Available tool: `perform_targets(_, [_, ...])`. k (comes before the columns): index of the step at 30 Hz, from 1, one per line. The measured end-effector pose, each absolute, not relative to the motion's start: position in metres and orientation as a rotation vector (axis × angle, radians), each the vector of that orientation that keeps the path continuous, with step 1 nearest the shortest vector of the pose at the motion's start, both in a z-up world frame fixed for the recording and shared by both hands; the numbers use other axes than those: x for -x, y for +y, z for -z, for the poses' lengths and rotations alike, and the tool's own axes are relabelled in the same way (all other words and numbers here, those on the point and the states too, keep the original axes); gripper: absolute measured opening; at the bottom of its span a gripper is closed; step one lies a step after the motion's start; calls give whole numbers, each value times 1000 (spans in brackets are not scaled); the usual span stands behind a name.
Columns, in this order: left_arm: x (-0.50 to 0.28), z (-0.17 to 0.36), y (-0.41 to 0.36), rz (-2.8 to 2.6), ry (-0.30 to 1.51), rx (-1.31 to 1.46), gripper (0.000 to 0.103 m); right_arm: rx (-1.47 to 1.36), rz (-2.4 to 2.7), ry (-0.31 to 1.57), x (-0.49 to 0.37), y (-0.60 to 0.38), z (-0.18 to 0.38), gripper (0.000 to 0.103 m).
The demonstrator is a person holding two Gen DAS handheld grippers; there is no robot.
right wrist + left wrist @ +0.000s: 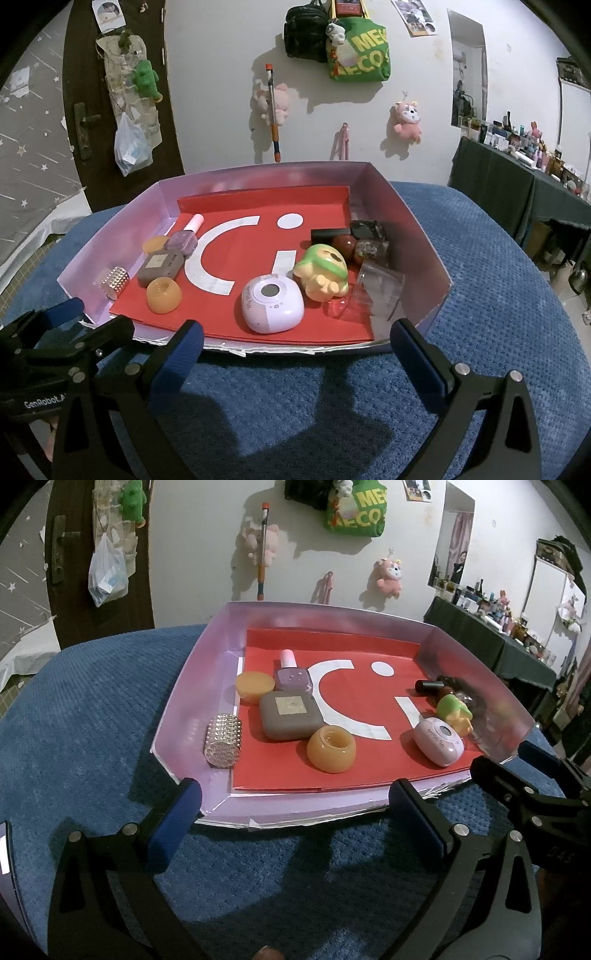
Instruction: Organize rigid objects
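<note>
A lilac box [192,686] [424,236] with a red liner sits on the blue cloth. On its left lie a studded silver cylinder [223,744] [113,282], a grey square case [291,715] [161,266], an orange jar [331,748] [163,295], an orange lid [255,686], and a purple nail-polish bottle [291,674] [184,238]. On its right lie a white-pink device [438,745] [272,304], a green-yellow figure [454,712] [323,275], dark items [354,242] and clear plastic [376,291]. My left gripper [295,819] and right gripper [297,354] are open and empty, in front of the box.
The blue padded surface [498,277] surrounds the box. A wall with hung plush toys and bags stands behind [369,48]. A dark-covered table with bottles stands at the right [498,635]. The right gripper's arm shows in the left wrist view [535,797].
</note>
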State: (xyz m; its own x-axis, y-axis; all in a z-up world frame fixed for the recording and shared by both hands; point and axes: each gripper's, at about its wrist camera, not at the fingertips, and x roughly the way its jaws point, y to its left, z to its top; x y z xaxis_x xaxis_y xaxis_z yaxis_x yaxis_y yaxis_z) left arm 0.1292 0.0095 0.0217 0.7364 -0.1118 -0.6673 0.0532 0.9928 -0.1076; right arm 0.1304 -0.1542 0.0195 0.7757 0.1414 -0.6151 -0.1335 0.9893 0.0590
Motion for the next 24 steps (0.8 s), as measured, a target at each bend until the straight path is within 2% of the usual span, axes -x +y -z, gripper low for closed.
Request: perform_targets(24, [-127, -20, 9, 95, 745, 103, 103, -28, -157, 662, -130, -160, -18, 103])
